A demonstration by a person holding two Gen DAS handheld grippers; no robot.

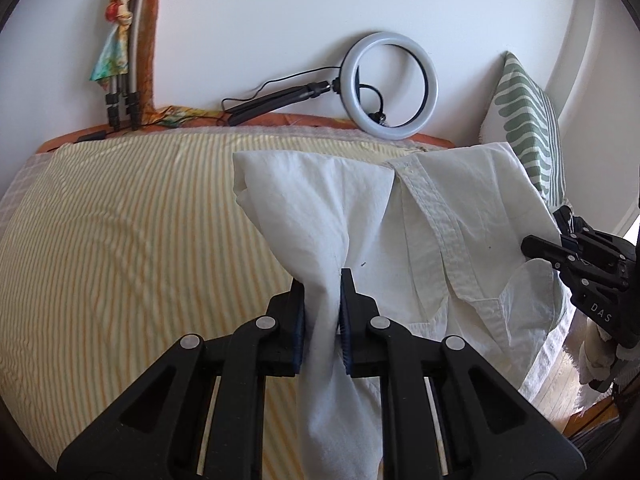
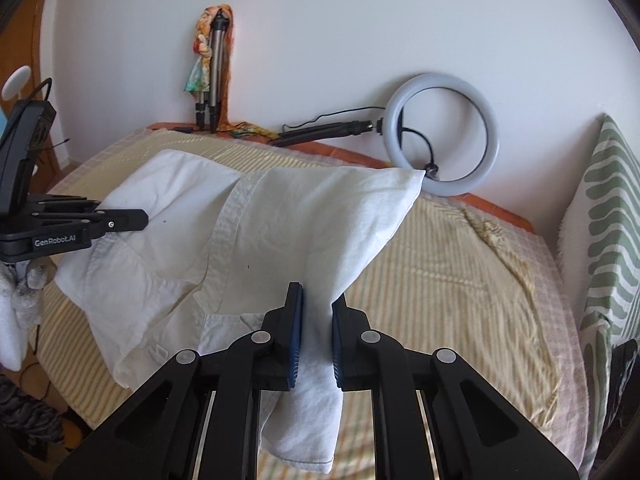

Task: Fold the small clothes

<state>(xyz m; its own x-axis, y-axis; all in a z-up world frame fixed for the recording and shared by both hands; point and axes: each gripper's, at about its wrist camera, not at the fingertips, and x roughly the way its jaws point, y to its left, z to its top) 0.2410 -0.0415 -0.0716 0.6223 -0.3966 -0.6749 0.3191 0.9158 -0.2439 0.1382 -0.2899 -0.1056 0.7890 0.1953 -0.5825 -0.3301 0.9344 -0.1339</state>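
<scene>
One white shirt point(image 2: 224, 248), held over the striped bed point(image 1: 120, 248) by two grippers. Left gripper point(image 1: 323, 280) and right gripper point(image 2: 317, 298) each have their jaws clamped on a bunched fold of the shirt, fingers pointing toward the wall. At the bed's far edge: one ring light point(image 1: 391, 85), one folded tripod point(image 2: 215, 76); at its right edge, one patterned cushion point(image 2: 608, 240).

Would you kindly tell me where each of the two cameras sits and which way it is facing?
Left wrist: rides on the left gripper, looking along its fingers over the striped bedspread to the wall; the fingers pinch the white shirt, with the right gripper at the frame's right.
Right wrist: rides on the right gripper, facing likewise, pinching the same shirt; the left gripper shows at the frame's left.
Shared: shirt, bedspread, ring light, tripod, green-patterned pillow.
</scene>
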